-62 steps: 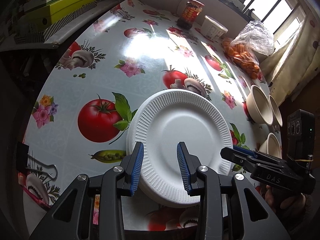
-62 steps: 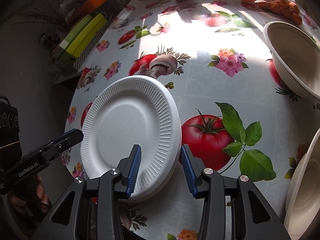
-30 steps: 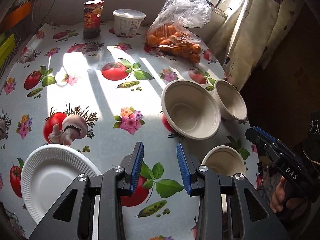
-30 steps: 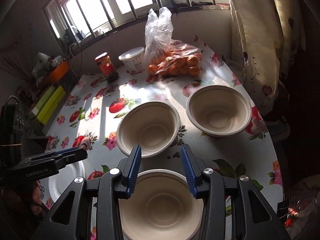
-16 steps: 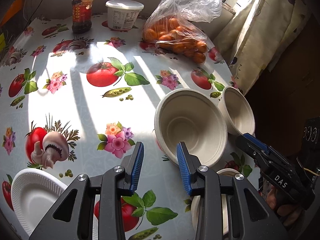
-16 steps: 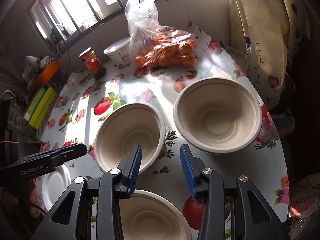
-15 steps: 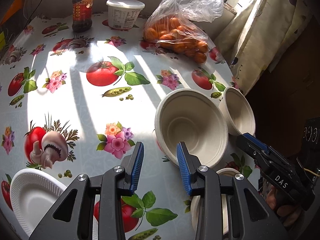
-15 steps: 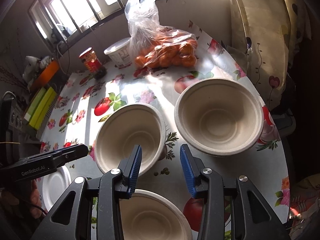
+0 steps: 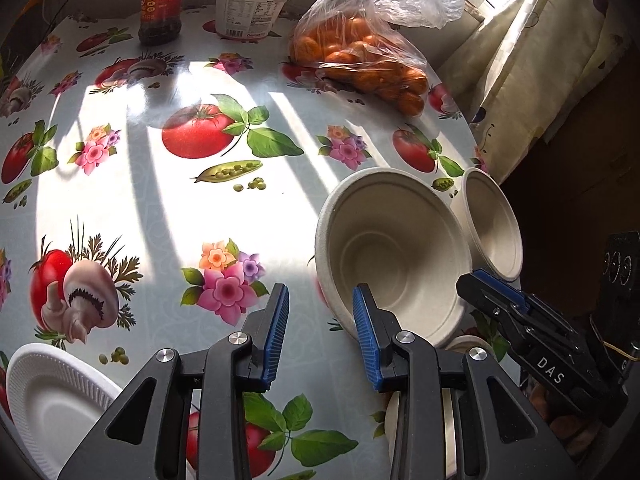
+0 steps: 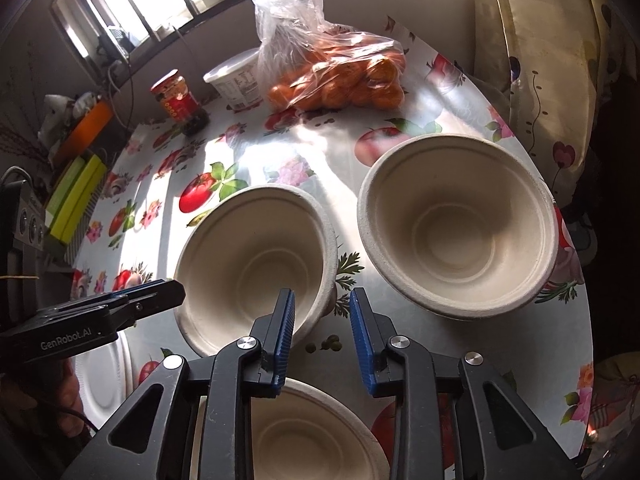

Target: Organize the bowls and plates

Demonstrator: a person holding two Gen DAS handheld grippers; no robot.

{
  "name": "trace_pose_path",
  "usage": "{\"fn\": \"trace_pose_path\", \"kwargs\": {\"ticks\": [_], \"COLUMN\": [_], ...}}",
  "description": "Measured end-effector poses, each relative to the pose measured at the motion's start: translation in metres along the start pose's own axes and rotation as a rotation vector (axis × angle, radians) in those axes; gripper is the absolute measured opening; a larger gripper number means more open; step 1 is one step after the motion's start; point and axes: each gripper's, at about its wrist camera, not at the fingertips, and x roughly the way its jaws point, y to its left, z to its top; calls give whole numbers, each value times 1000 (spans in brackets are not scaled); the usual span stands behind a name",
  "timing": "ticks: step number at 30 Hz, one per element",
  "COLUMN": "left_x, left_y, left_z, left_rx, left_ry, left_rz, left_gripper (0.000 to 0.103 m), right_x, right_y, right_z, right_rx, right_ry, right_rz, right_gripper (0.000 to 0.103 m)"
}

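Observation:
Three beige paper bowls stand on the fruit-print tablecloth. The middle bowl [image 9: 392,256] [image 10: 256,268] has both grippers at it. My left gripper [image 9: 320,328] straddles its near-left rim, one finger inside and one outside, jaws closing, pads not visibly pressing. My right gripper [image 10: 323,332] straddles its near-right rim in the same way, jaws closing, with a gap still showing. The second bowl [image 10: 456,232] sits to the right. The third bowl [image 10: 304,440] lies under my right gripper's body. A white ribbed paper plate [image 9: 52,400] rests at the near left.
A bag of oranges [image 9: 360,56], a white tub [image 9: 252,8] and a red-labelled jar [image 9: 162,4] stand along the far edge. Yellow-green boxes [image 10: 76,192] lie beyond the table's left side. The table's edge and a curtain [image 9: 540,60] run close on the right.
Both grippers left the white plate, swung right to the bowls and came down close to the middle bowl. The right jaws have narrowed visibly; the left ones slightly.

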Motion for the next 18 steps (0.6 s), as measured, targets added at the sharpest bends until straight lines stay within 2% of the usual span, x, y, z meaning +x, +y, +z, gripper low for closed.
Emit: {"fn": "trace_pose_path", "kwargs": {"ticks": [1, 5, 12, 18], "left_x": [1, 2, 1, 0], "left_y": [1, 0, -2, 0], "left_z": [0, -1, -1, -1], "left_rx": [-3, -7, -6, -9], "left_ry": [2, 11, 5, -5], "left_rz": [-2, -13, -20, -20], "left_gripper": [27, 24, 20, 18], "right_x": [1, 2, 3, 3], "right_y": [-1, -1, -1, 1], "right_z": [0, -2, -2, -2], "right_rx": [4, 14, 21, 19], "right_ry": [3, 7, 7, -1], "right_rz": [2, 14, 33, 37], "right_gripper": [24, 20, 15, 14]}}
